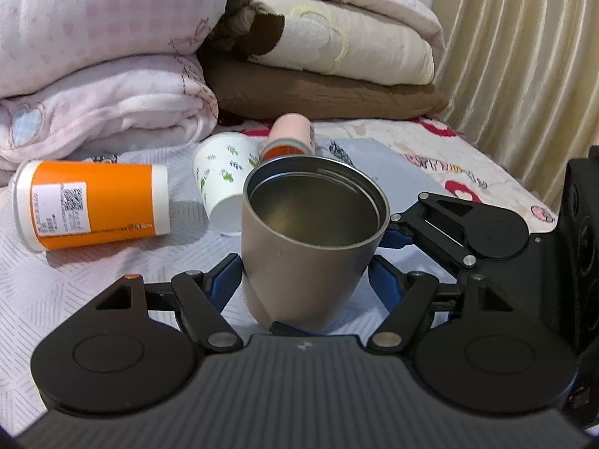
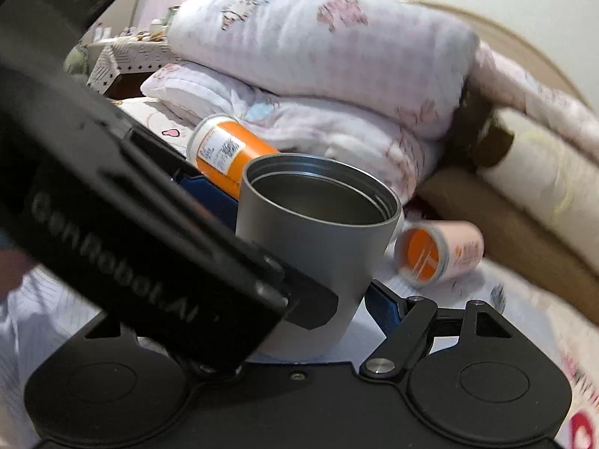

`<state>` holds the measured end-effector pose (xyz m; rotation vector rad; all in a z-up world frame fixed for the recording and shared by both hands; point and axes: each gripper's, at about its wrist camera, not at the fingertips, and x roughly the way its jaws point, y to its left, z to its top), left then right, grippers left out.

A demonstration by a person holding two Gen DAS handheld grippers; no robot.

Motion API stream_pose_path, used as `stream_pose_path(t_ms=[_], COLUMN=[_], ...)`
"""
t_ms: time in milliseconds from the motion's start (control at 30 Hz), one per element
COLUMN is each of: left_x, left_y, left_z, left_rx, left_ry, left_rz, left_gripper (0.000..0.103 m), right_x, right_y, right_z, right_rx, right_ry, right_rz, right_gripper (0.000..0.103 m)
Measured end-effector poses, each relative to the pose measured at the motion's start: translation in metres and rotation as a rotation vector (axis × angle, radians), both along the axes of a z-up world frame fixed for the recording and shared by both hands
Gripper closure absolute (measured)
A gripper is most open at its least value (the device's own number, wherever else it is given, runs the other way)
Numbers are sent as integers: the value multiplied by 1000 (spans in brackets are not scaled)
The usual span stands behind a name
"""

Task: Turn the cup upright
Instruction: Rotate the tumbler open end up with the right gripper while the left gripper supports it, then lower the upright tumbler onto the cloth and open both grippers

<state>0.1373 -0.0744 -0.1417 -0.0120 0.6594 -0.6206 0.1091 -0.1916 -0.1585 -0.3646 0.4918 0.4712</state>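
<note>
A grey metal cup [image 1: 310,239] stands mouth up, slightly tilted, on the bed between the blue-padded fingers of my left gripper [image 1: 305,277]. The pads sit close to both of its sides; contact is unclear. The right gripper [image 1: 397,232] reaches in from the right, its blue finger against the cup's side. In the right wrist view the cup [image 2: 318,239] stands between my right gripper's fingers [image 2: 385,307]; the left finger is hidden behind the left gripper's black body [image 2: 131,224].
An orange can [image 1: 90,204] lies on its side at left. A white paper cup with green prints [image 1: 224,179] and a pink and orange cup [image 1: 290,136] lie behind the metal cup. Folded quilts [image 1: 112,75] are stacked at the back, a curtain [image 1: 524,56] at right.
</note>
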Motion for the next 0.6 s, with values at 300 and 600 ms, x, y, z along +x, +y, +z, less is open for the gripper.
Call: stream_pose_path(t_ms=[300, 600], left_x=[0, -6], left_y=[-1, 5], left_z=[-1, 6], left_rx=[-3, 18], left_ry=[-5, 31], left_rz=[7, -6], left_gripper=[30, 30], right_x=[1, -6], right_y=[-4, -5], right_z=[-3, 1], right_rx=[31, 38], right_ry=[17, 31], right_rz=[-7, -61], right_gripper=[21, 20])
